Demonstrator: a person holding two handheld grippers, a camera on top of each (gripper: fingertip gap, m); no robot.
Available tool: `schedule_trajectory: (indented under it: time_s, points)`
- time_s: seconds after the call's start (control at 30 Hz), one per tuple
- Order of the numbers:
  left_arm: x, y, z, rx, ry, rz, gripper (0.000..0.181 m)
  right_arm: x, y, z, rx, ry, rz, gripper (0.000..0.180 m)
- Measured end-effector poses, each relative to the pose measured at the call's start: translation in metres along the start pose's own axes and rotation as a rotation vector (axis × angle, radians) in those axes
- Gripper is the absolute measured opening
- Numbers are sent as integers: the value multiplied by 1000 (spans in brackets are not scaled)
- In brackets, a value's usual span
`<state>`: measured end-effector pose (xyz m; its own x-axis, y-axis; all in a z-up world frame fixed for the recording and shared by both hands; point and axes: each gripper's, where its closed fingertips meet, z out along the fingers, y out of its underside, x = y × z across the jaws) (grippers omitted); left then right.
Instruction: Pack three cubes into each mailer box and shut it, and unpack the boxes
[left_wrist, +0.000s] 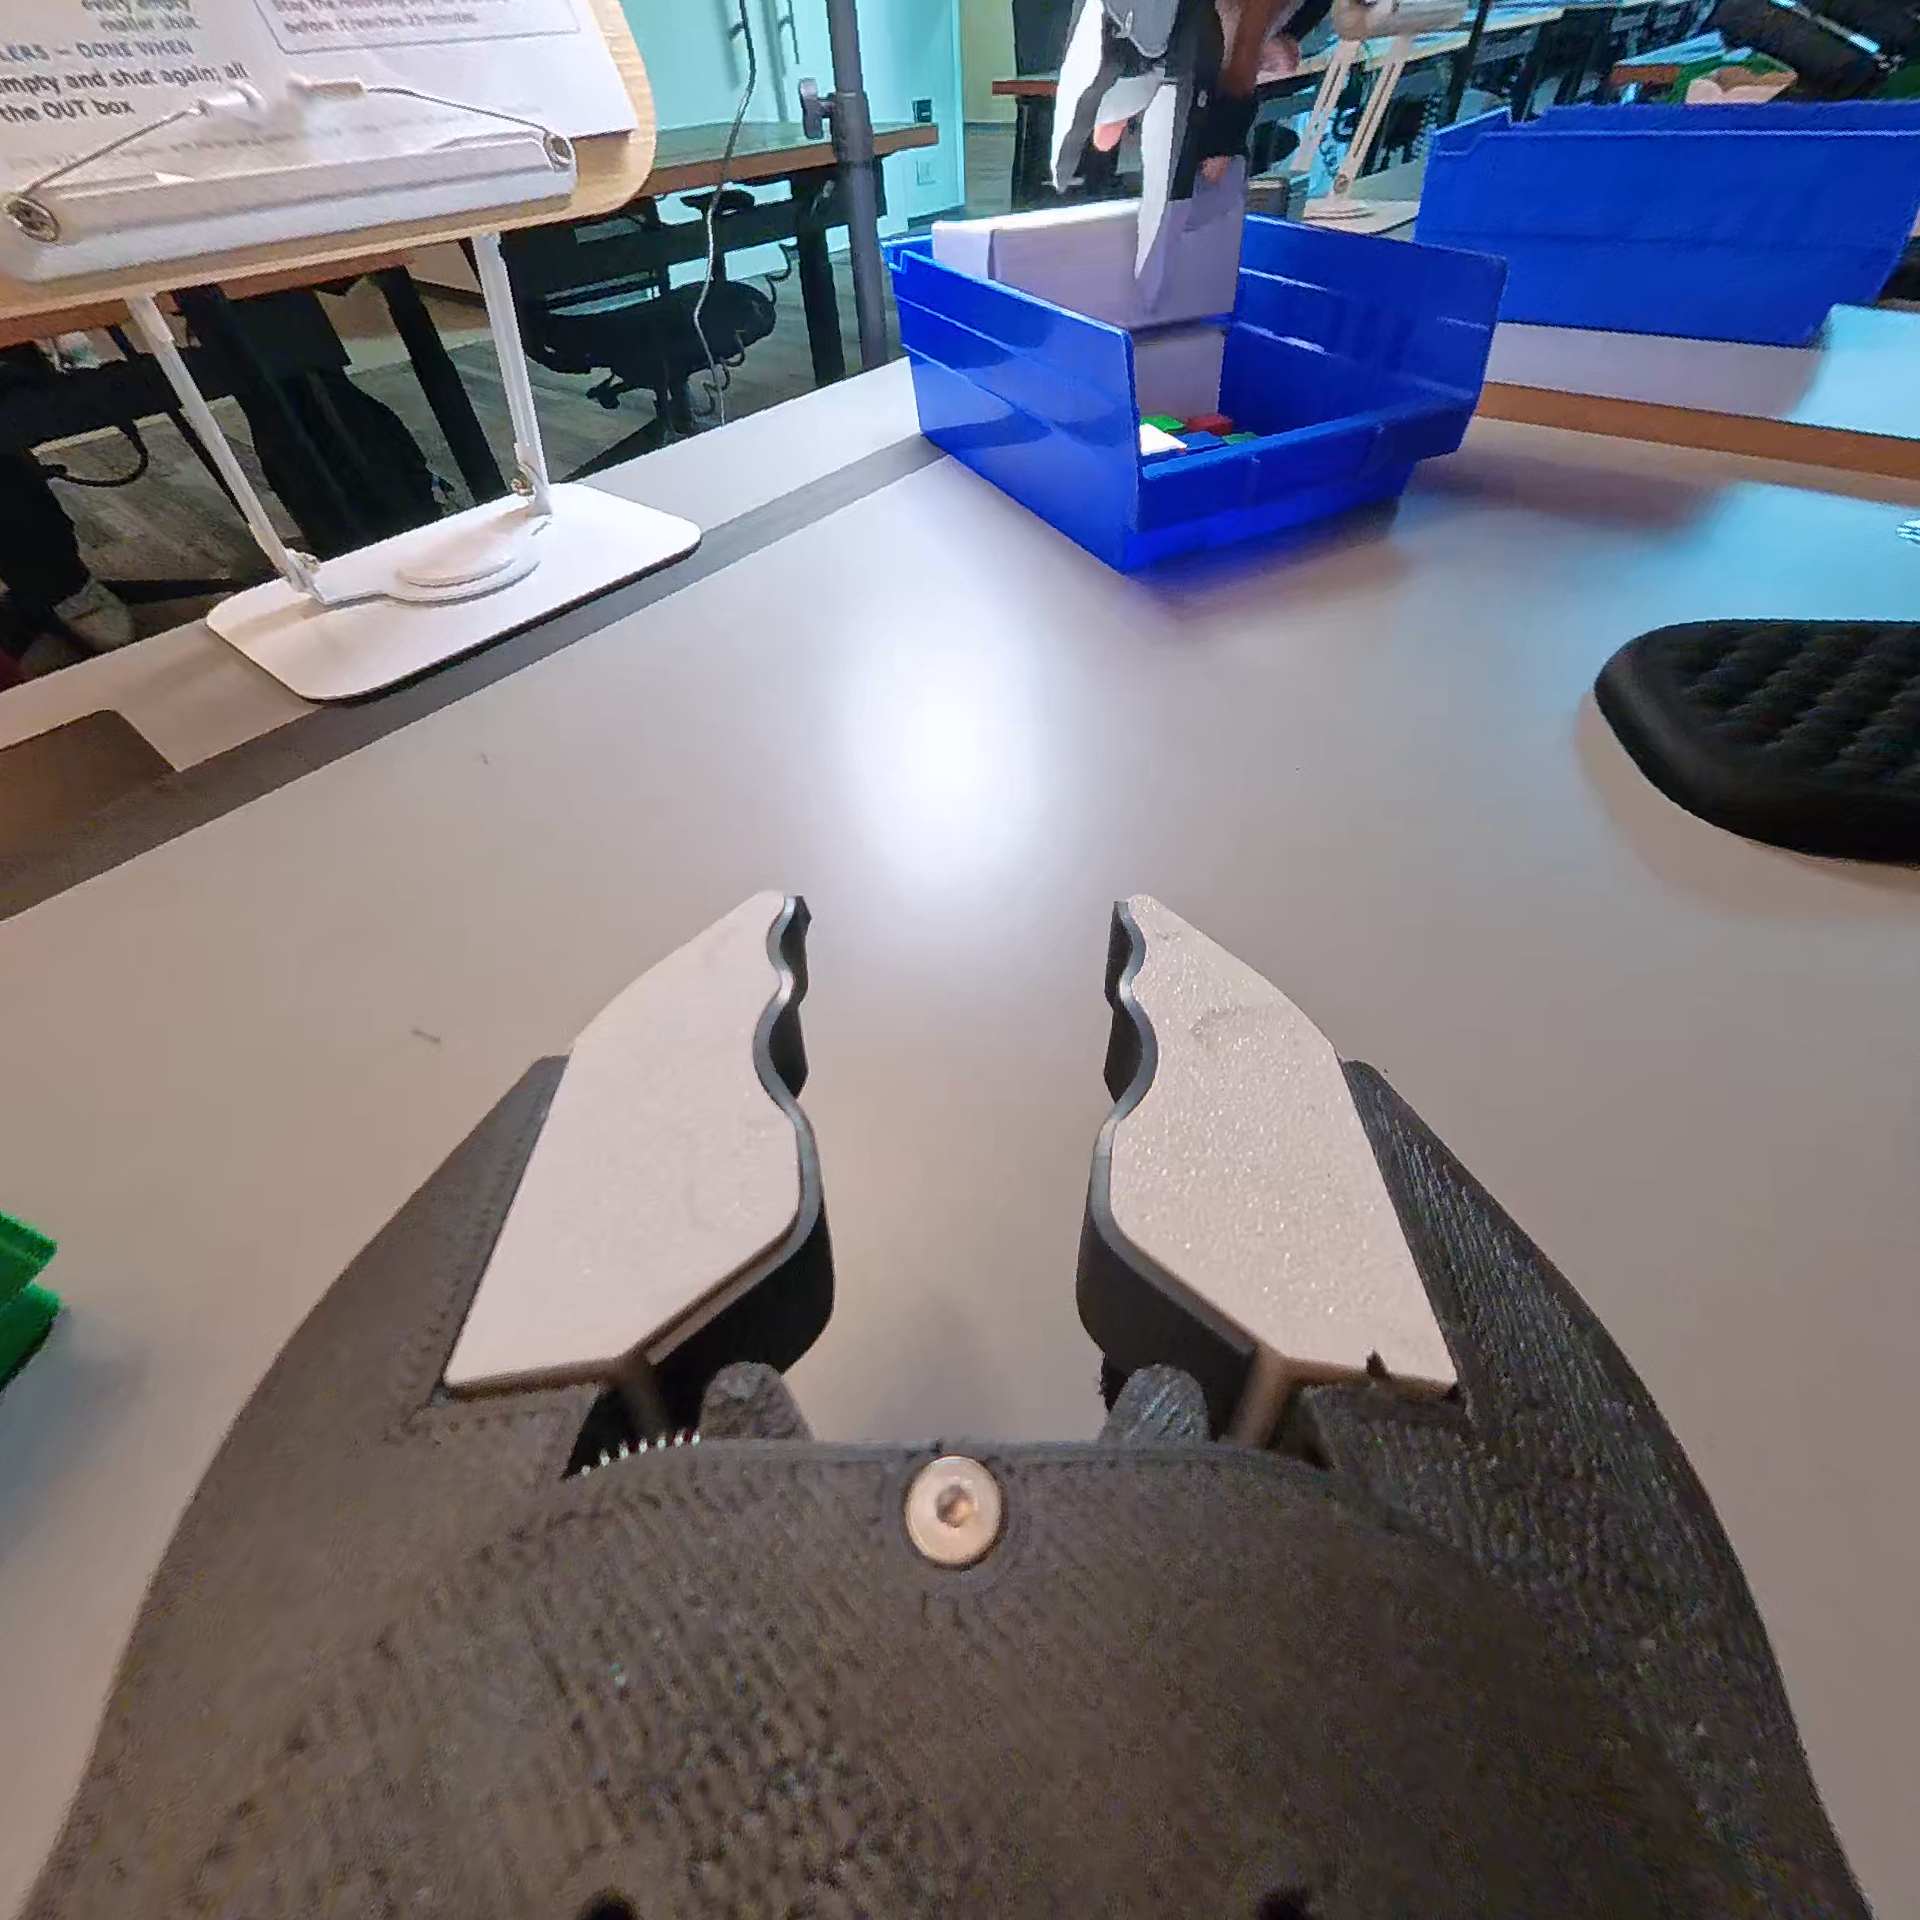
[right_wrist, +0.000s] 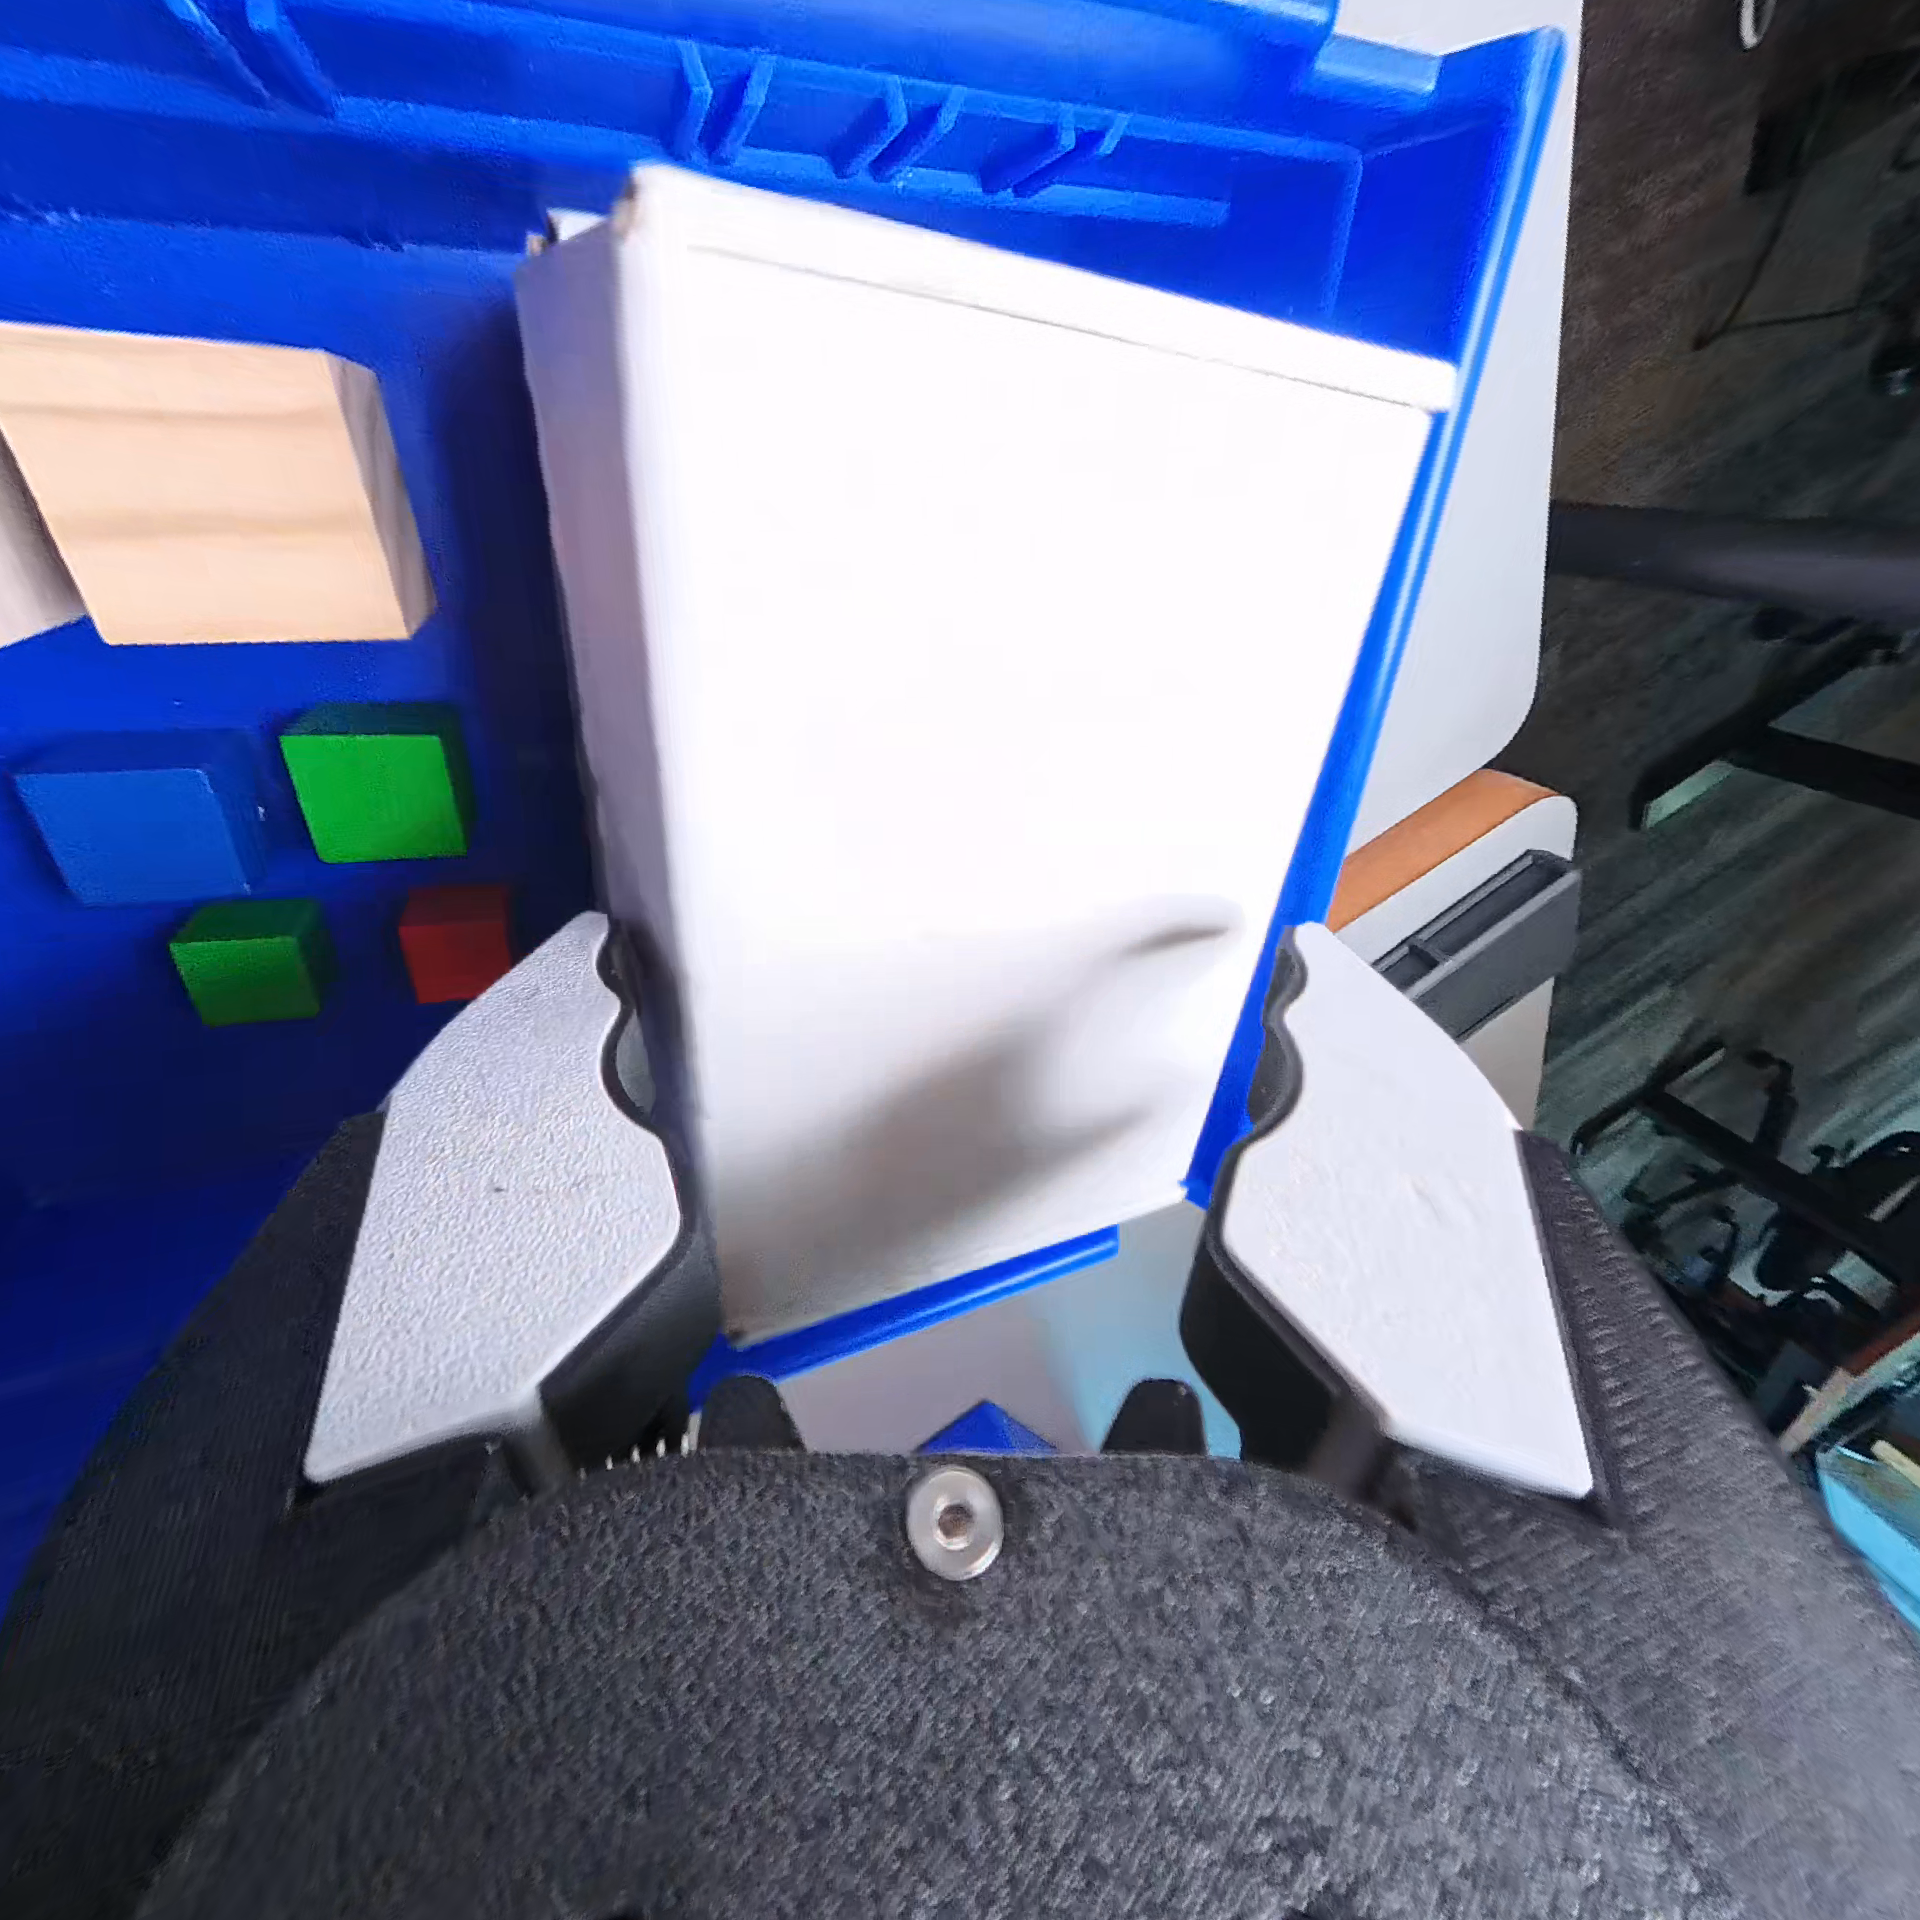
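Note:
A white mailer box (right_wrist: 987, 675) stands on edge in a blue bin (right_wrist: 208, 1195), against the bin's right wall. My right gripper (right_wrist: 945, 956) points down into the bin, jaws wide open, one finger on each side of the box. The left fingertip is at the box's left face and the right fingertip is by the bin wall. Loose in the bin lie a wooden block (right_wrist: 208, 488), a blue cube (right_wrist: 135, 831), two green cubes (right_wrist: 374, 779) and a red cube (right_wrist: 452, 940). My left gripper (left_wrist: 956, 925) is open and empty, low over the grey table (left_wrist: 935, 727).
The bin (left_wrist: 1039, 416) with the box (left_wrist: 1039, 249) and the right gripper (left_wrist: 1174, 177) sits at the table's far side. A white document stand (left_wrist: 457, 592) is at the far left, a black mat (left_wrist: 1787, 727) at the right, and a second blue bin (left_wrist: 1662, 229) behind. Spacing between my two grippers at the tips: around 55 centimetres. The wooden block (right_wrist: 208, 488) lies around 8 centimetres away from my right fingertips. From my right tips it is roughly 8 centimetres to the blue cube (right_wrist: 135, 831); from my left, 45 centimetres.

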<state>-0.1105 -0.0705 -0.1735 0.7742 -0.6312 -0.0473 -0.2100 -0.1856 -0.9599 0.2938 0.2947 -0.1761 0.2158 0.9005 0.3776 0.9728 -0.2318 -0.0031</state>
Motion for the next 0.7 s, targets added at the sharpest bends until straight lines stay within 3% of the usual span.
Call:
schedule_trajectory:
  time_s: [0.17, 0.33, 0.5, 0.7]
  points:
    - [6, 5, 4, -28, 15, 28, 56, 1, 0, -8, -13, 56, -22, 120]
    - [13, 4, 2, -35, 23, 43, 57, -10, -32, -61, 234, 171, 44, 108]
    - [16, 6, -1, -58, 16, 31, 58, -77, -51, -101, 469, 173, 131, 99]
    - [26, 3, -9, -55, 16, 32, 58, -180, -56, -95, 594, 114, 227, 84]
